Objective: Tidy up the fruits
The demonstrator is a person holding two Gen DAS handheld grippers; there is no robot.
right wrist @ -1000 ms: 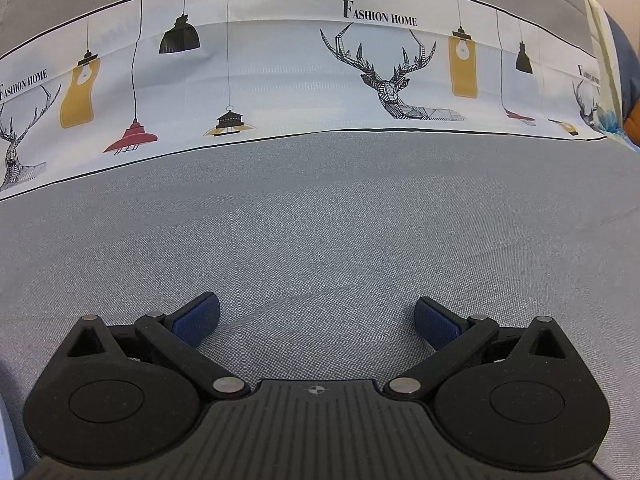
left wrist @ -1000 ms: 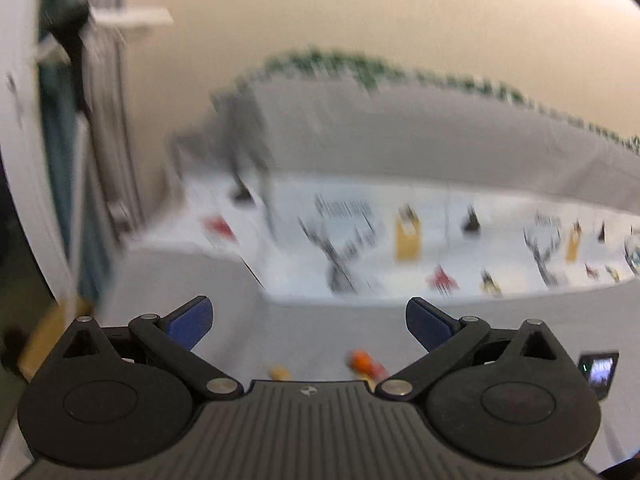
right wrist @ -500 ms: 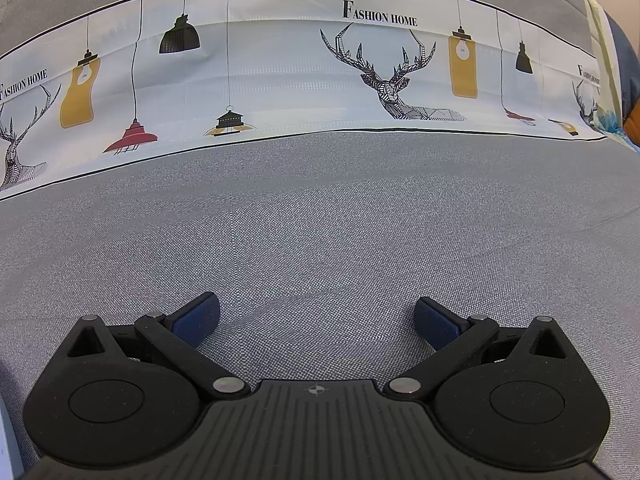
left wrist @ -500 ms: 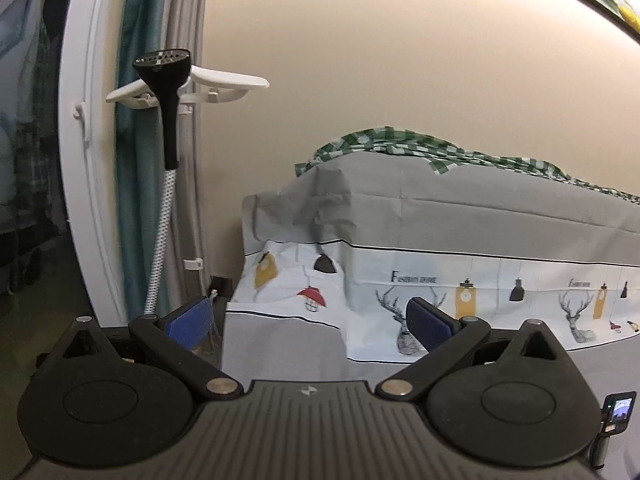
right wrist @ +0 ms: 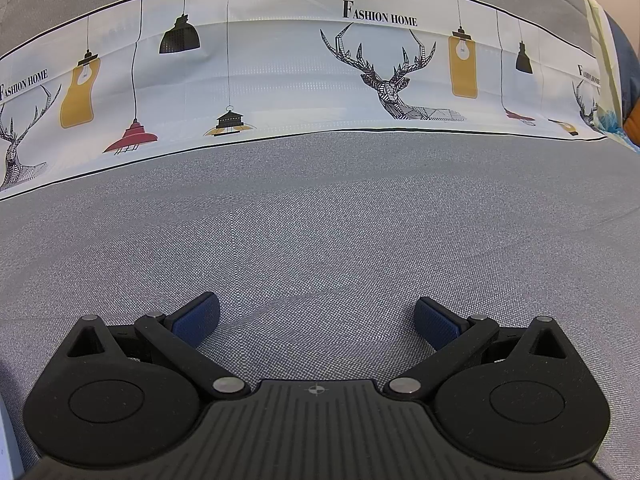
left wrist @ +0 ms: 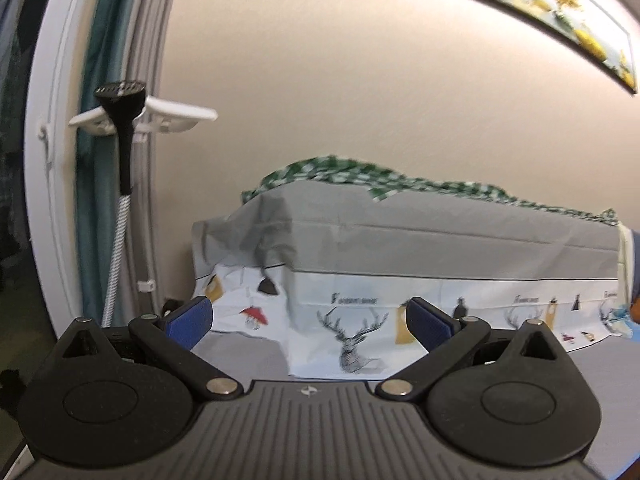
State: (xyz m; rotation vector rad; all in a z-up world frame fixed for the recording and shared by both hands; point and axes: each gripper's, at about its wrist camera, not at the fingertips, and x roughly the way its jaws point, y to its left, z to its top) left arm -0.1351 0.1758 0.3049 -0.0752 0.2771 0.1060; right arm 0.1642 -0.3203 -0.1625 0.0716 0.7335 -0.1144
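No fruit shows in either view now. My left gripper (left wrist: 308,322) is open with nothing between its blue pads and is raised, facing the wall and the grey cloth-covered bench (left wrist: 440,236). My right gripper (right wrist: 316,322) is open too, empty, low over the grey tablecloth (right wrist: 320,232), with the white printed band of deer and lamps (right wrist: 304,80) ahead of it.
A black garment steamer head (left wrist: 120,104) on a white hanger stand is at the left by teal curtains (left wrist: 90,200). A green checked cloth (left wrist: 340,172) lies on top of the bench. A framed picture (left wrist: 540,4) hangs top right. Something blue and orange (right wrist: 628,92) is at the right edge.
The left gripper has tilted up from the table, where small orange things showed a second ago, to face the wall, then drifted slightly. The right gripper has not moved.
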